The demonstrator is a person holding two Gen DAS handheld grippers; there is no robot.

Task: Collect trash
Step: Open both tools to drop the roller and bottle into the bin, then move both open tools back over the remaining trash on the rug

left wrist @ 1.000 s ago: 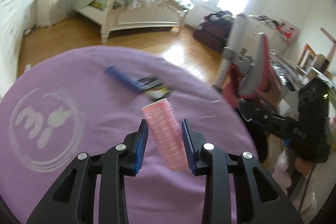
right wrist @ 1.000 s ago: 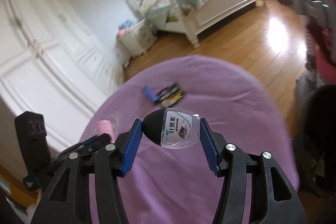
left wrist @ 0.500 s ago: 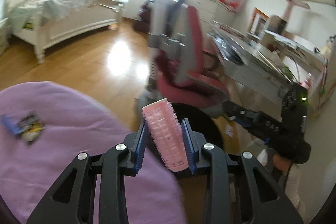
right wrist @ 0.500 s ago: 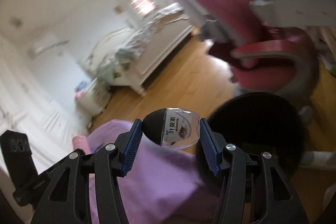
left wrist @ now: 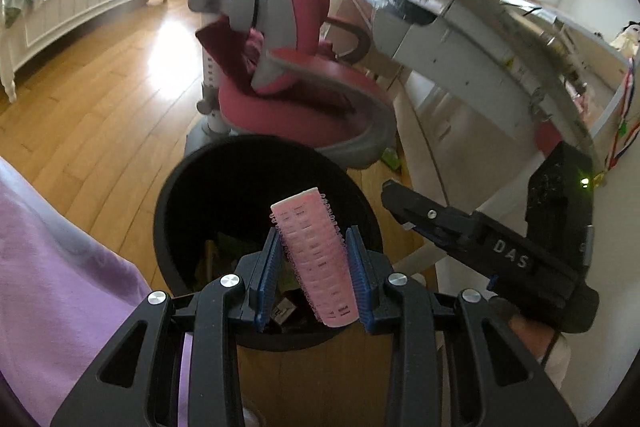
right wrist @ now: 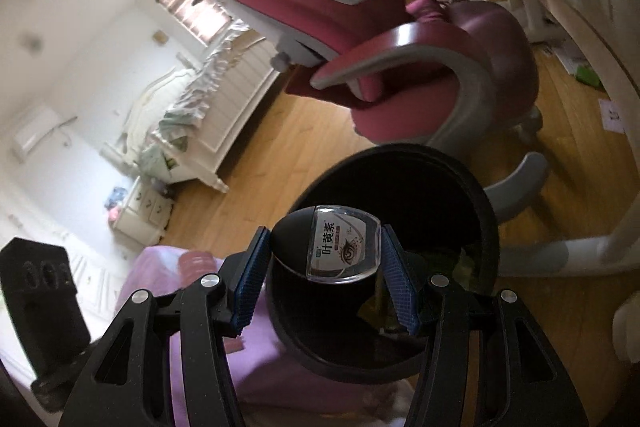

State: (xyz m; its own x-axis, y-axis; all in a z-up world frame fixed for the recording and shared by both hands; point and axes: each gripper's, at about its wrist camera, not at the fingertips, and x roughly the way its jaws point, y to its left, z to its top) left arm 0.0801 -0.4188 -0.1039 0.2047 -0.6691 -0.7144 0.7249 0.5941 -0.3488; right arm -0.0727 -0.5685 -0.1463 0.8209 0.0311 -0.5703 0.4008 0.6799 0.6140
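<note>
Black plastic forms the round rim of the trash bin [left wrist: 168, 195], which sits directly beneath and ahead of the left gripper [left wrist: 314, 277]; its mouth is wide, with scraps of paper and packaging lying at the bottom. Behind the bin, touching or nearly touching its far edge, stands the grey base of a pink chair [left wrist: 304, 99], and to the gripper's right a white desk [left wrist: 480, 39] overhangs, leaving only a narrow strip of wooden floor [left wrist: 100, 99] on that side. Purple cloth [left wrist: 60, 287] fills the space to the gripper's left. The left gripper's blue pads are closed partway onto a pink hair roller [left wrist: 314, 259], which stands tilted between them above the bin's near side. The right gripper [right wrist: 326, 275] shows in the left view as a black body just to the right of the bin. In its own view it clamps a small clear-cased bottle [right wrist: 332, 247] with a dark cap and printed label, pads pressing both ends, held over the bin's open mouth [right wrist: 486, 211], with the chair's seat and armrest close above.
</note>
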